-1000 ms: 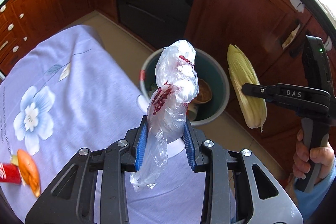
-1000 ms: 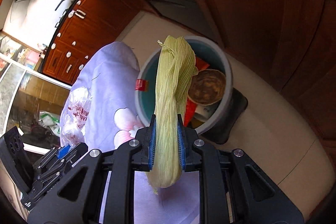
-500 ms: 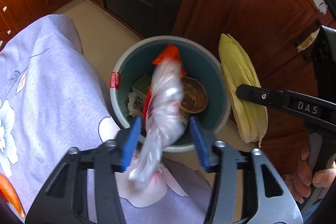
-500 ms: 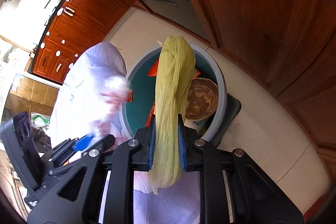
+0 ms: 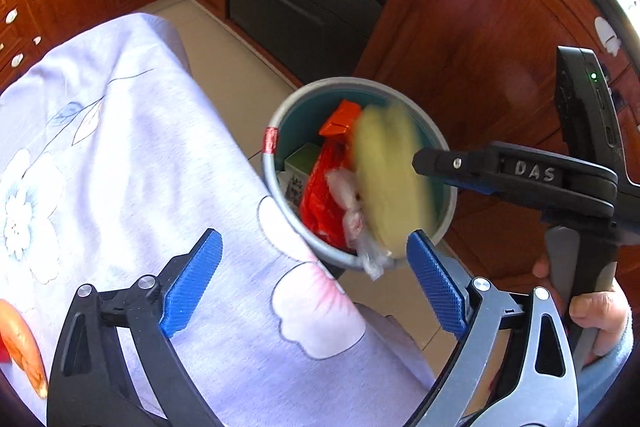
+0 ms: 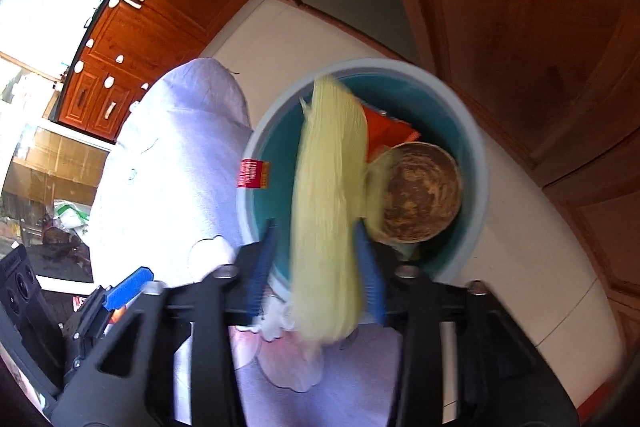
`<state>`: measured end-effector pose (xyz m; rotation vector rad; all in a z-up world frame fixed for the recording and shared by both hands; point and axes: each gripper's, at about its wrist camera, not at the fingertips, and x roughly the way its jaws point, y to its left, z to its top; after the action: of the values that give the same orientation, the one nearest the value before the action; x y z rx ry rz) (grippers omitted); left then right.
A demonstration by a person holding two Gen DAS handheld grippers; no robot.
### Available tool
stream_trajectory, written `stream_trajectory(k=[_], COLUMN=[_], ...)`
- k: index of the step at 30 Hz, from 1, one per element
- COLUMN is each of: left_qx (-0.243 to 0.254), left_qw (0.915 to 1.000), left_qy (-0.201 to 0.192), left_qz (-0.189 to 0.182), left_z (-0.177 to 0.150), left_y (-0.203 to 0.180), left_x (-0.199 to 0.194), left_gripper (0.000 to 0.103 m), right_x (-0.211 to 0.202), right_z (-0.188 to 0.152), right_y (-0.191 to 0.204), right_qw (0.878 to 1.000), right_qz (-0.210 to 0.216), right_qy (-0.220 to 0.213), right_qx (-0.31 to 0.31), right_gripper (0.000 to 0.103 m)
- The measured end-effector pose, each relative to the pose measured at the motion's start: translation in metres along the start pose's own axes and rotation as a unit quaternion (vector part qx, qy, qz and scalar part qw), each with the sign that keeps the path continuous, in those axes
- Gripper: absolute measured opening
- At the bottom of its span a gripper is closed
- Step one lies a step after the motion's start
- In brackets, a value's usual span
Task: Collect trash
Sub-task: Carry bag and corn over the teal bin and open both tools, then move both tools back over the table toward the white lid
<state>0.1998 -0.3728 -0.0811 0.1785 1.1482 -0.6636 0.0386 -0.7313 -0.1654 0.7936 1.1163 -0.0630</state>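
Over one bin [image 5: 276, 183], left tongs [image 5: 312, 281] gape empty, right tongs [image 6: 316, 267] spread around one blurred corn husk [image 6: 328, 211]

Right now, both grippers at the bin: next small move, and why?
Probably swing the left gripper back over the table toward the carrot. Its jaws are wide open and empty, the plastic bag lies in the bin, and the corn husk looks blurred, seemingly dropping from the opened right gripper.
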Motion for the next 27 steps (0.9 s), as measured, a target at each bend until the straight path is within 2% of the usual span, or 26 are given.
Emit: stream_trajectory(k=[5,18,27], left_qx=[-0.003,-0.019,-0.058], left_qw=[1.0,0.9996,0.9967], left_qy=[0.002,-0.019,-0.053], left_qz=[-0.004,0.002,0.021], left_z=[-0.013,-0.041,-0.089], left_y=[0.005,0.024,0.054], left_x=[-0.01,-0.055,-0.115], left_gripper=[0.094,0.094,0.097], right_x=[-0.003,-0.012,-0.03], right_z=[-0.004,-0.029,-0.069], right_y=[0.004,0.029,0.074], right_qw=[1.0,1.0,0.999], right_qz=[-0.012,-0.024,-0.023], right_qy=[-0.007,0.005,0.011], right_qx=[0.01,0.002,-0.036], right_gripper=[0.072,0.077,0.079])
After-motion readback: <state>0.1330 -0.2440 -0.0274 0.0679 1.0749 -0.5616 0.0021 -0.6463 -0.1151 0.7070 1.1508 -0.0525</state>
